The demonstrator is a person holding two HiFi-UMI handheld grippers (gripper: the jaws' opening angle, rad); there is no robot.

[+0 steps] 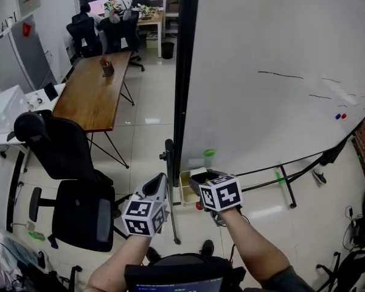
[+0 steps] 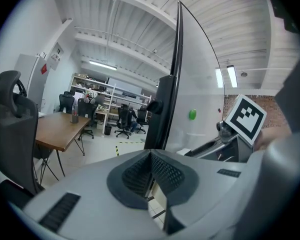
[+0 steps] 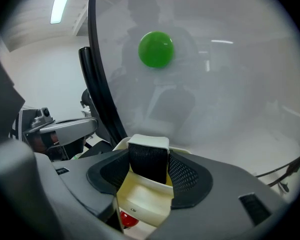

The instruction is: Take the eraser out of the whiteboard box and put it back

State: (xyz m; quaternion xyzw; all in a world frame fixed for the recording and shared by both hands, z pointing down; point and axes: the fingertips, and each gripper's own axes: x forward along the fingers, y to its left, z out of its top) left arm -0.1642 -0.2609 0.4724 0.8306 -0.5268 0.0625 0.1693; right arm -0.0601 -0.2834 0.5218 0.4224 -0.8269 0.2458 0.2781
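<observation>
**Right hand-held gripper** [image 3: 149, 160]: both pads pinch the eraser [image 3: 148, 149] from either side, at 9 and 3 o'clock of it. The jaws stand wide, spanning the eraser's width.

**Eraser:** it stands on end, with its long axis running from 12 to 6 o'clock in the right gripper view. The white plastic end points to 12 o'clock and the black felt face is turned toward the camera. Its lower part sits within the open top of the whiteboard box [image 3: 140, 204]. Whether it touches the box floor cannot be told.

**Whiteboard box:** this is a cream tray at 6 o'clock of the eraser, fixed at the lower edge of the whiteboard [image 1: 280, 72], beside the board's black side frame [image 1: 184, 72]. A small red round thing [image 3: 130, 219] shows just under the box at 7 o'clock.

**Green magnet** [image 3: 156, 49]: it sits on the board face at 12 o'clock of the eraser, well apart from it.

**Left hand-held gripper** [image 2: 151, 156]: the pad tips are pressed together with nothing between them. In the head view it lies at 9 o'clock of the right one, level with it and clear of the box.

**Surroundings:** a wooden worktop [image 1: 91, 96] lies at 11 o'clock in the head view, and black office chairs [image 1: 79, 212] stand at 9 o'clock on the tiled floor.
</observation>
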